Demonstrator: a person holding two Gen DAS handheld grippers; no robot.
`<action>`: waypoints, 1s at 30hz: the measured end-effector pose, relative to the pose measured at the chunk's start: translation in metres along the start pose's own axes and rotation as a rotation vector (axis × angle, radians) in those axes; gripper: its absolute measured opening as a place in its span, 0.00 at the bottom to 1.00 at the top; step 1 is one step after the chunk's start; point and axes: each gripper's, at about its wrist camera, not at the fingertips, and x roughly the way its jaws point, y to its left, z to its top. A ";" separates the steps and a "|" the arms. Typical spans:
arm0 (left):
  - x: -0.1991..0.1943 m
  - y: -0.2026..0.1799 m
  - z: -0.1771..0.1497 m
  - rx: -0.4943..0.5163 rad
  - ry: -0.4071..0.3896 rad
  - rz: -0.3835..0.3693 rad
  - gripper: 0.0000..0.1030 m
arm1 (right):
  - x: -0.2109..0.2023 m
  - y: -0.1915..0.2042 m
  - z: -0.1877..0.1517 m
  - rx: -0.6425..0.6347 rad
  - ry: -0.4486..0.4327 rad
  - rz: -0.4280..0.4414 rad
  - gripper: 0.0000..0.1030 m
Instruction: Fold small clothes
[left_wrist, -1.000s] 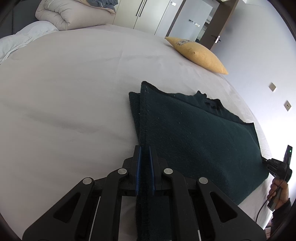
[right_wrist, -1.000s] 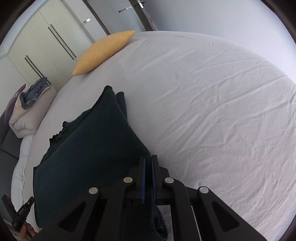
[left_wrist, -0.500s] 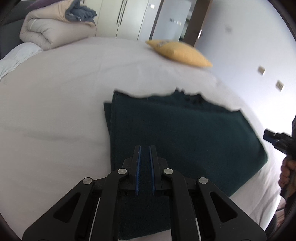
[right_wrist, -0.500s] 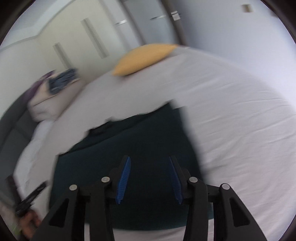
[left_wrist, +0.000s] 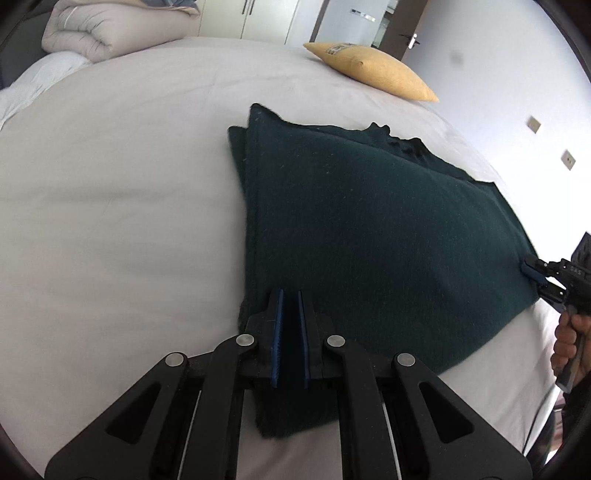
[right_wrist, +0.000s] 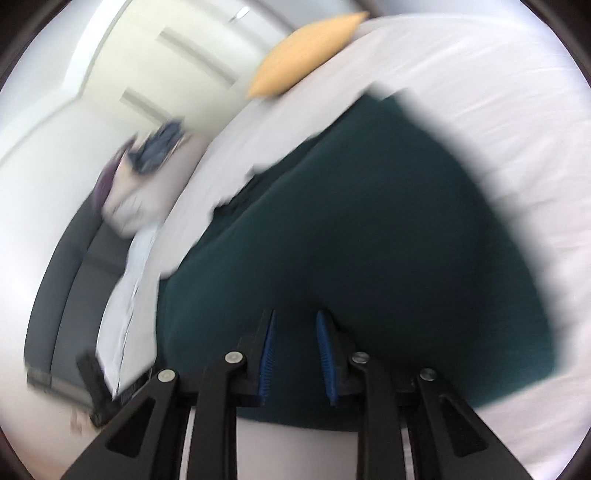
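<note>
Dark green garment (left_wrist: 369, 229) lay folded on the bed (left_wrist: 110, 206). Left hand-held gripper (left_wrist: 290, 334) pinched its near corner. Right hand-held gripper (right_wrist: 295, 354) was spread, holding nothing. Risk: a one-sided pull would likely skew the layers.

Yellow pillow (left_wrist: 373, 70) at far bed (left_wrist: 110, 184) edge (rolled duvet (left_wrist: 107, 33) far left).

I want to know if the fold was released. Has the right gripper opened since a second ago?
Yes. The right gripper now has its jaws parted above the dark green garment on the bed; earlier it pinched the cloth.
</note>
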 end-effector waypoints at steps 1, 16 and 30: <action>-0.003 0.003 -0.002 -0.012 0.002 -0.004 0.08 | -0.012 -0.010 0.003 0.047 -0.034 -0.036 0.25; -0.008 -0.033 -0.014 0.022 0.063 0.115 0.08 | 0.090 0.148 -0.091 -0.147 0.336 0.293 0.48; -0.005 -0.031 -0.016 0.032 0.058 0.104 0.08 | 0.005 0.019 -0.041 0.139 0.011 0.093 0.43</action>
